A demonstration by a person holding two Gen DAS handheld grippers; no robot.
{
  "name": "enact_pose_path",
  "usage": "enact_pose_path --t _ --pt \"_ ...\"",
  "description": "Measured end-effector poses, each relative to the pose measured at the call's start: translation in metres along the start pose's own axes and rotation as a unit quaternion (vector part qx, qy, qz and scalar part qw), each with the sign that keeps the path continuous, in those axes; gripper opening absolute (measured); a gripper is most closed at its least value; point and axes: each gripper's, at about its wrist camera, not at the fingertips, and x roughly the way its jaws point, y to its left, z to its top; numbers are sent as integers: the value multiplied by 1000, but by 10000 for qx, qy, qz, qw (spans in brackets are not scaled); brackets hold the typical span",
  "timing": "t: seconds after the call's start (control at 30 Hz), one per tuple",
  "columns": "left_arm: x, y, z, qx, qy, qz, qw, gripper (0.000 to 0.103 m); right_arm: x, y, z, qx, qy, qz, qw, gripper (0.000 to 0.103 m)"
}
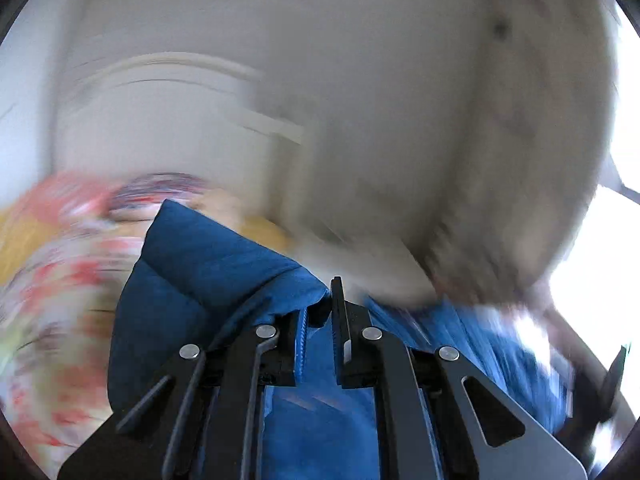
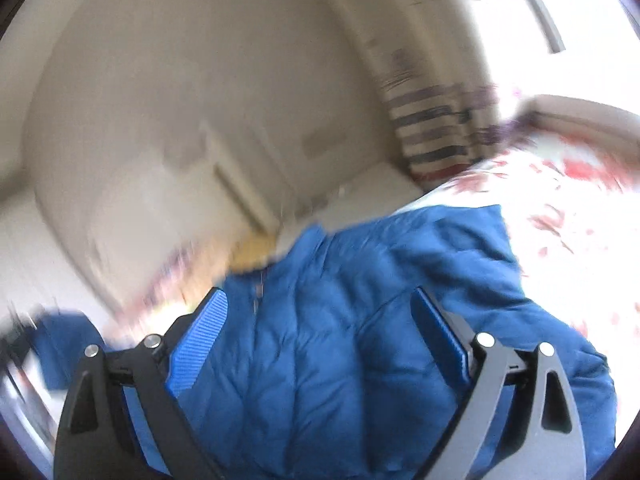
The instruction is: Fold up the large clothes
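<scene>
Left-wrist footage is heavily smeared by motion, yet the left gripper (image 1: 320, 312) is seen with its black jaws drawn almost together on a fold of the blue quilted padded jacket (image 1: 192, 280), a strip of the cloth with a line of stitching or zip being pinched between them. Only in this view is that pinched edge shown; the jacket is bunched up around and under the fingers, rising to a peak at the left. Behind it a blurred bed cover printed with red and orange flowers (image 1: 60, 264) is made out, with a patch of mustard-yellow fabric (image 1: 24, 236) at the far left.

From the right wrist much more of the garment is shown: the jacket (image 2: 340, 340) is spread over the flowered bed cover (image 2: 560, 216), its puffy stitched panels creased and its far edge lying against the cover. The right gripper (image 2: 320, 320) is held over it with the jaws set wide, the ribbed blue pads (image 2: 204, 340) standing well apart; whether they touch the cloth below cannot be told. A small yellow patch (image 2: 256, 252) is seen beyond the jacket's far edge. A cream wall with panelled cupboard doors (image 2: 192, 152) and a dark striped blurred shape (image 2: 436, 136) are shown here only.
</scene>
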Motion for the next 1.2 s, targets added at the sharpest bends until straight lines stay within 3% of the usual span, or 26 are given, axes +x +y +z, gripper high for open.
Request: enact_pose_path --t 0.1,0.2,0.27,0.33,0.43,0.53,0.6,0.67,0.77,0.8,0.9,0.97,1.03,1.1,1.17,1.2 --pt "52 -94 -58 1165 988 -362 9876 8 -9 -37 9 865 -274 -13 9959 93" --pt "78 -129 -109 1462 1673 -593 9732 8 -9 -49 12 1078 -256 -88 9938 93" --pt "77 -120 -108 1310 1591 -588 9768 8 -7 -42 12 870 -203 -108 9959 93" --pt "65 -102 -96 860 1517 -904 9805 9 -3 -33 13 563 -116 -108 9983 93" --pt "48 -89 -88 706 1715 -1376 9730 9 1 -23 12 318 -39 -70 9995 93" --pt "18 -65 -85 216 1260 -1731 9766 15 3 -21 10 312 36 -51 9995 93" --pt "1 -51 -84 29 902 -1619 9827 21 1 -22 8 348 31 -55 9994 93" --pt "-6 -40 -84 -102 783 -1545 9848 28 0 -19 7 321 24 -79 9994 93" --pt "-22 -3 -77 -743 351 -780 9936 31 2 -11 3 102 98 -116 9998 93" --pt "-20 11 -77 -1048 377 -506 9925 31 4 -7 1 10 118 -134 9998 93" --pt "-4 60 -94 -1995 556 172 9782 31 6 9 -3 -429 208 -157 9987 93" --pt "-1 72 -106 -2053 497 636 9754 31 9 25 -8 -846 273 -137 9959 91" --pt "-1 89 -112 -2512 449 498 9656 31 8 44 -14 -1313 352 43 9907 89" --pt "-16 100 -112 -2660 215 632 9617 31 4 75 -28 -1909 643 503 9782 89" --pt "-9 101 -114 -2764 369 689 9579 31 -2 115 -52 -2678 935 927 9544 89" --pt "-6 103 -117 -2817 532 708 9554 31 -4 136 -68 -3157 1107 1034 9367 89"
